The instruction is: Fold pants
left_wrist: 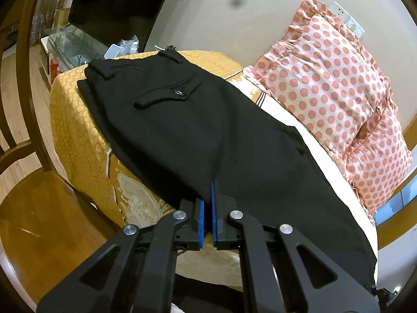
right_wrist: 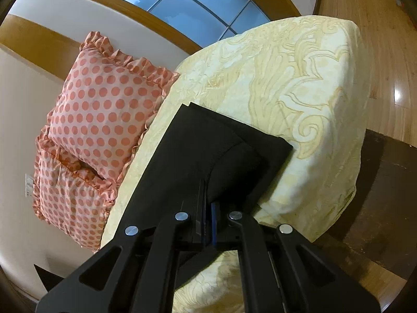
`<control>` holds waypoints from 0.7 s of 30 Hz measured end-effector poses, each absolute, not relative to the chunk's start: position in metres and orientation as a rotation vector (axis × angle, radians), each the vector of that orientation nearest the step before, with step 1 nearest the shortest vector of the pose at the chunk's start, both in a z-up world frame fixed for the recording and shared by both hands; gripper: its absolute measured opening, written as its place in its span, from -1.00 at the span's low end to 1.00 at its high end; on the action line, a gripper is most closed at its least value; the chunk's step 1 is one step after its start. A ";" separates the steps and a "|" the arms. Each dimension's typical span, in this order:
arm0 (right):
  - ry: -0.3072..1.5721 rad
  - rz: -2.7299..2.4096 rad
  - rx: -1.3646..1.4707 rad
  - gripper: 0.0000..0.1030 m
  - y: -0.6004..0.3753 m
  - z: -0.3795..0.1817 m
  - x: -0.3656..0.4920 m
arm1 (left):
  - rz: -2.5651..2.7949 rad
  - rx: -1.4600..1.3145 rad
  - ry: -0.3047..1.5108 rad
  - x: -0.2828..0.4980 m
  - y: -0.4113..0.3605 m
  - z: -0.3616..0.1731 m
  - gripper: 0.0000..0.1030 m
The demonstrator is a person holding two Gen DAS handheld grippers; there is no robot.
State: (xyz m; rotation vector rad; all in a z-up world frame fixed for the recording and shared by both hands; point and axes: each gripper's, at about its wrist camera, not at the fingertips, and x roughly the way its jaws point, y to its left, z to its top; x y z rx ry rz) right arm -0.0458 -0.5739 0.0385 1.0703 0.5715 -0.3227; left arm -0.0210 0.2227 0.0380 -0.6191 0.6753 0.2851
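Black pants (left_wrist: 195, 120) lie lengthwise on a yellow patterned bedcover (left_wrist: 78, 130). Their waistband and buttoned back pocket (left_wrist: 166, 95) are at the far left. My left gripper (left_wrist: 211, 185) is shut, its blue pads pinching the near edge of the pants around mid-length. In the right wrist view the leg end of the pants (right_wrist: 208, 143) rests on the pale cover (right_wrist: 299, 91). My right gripper (right_wrist: 208, 195) is shut on the leg fabric, which bulges up and drapes over the right finger, hiding its tip.
Two pink polka-dot pillows (left_wrist: 325, 83) (right_wrist: 104, 109) lean against the wall behind the pants. A wooden chair (left_wrist: 39, 208) stands at the left, a glass TV stand (left_wrist: 70, 44) beyond it. A dark wooden piece (right_wrist: 385, 182) borders the bed on the right, above wood flooring.
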 end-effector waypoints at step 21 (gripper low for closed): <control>0.431 -0.534 0.844 0.65 -0.582 0.071 -0.080 | 0.281 -0.480 0.550 -0.044 0.213 0.058 -0.13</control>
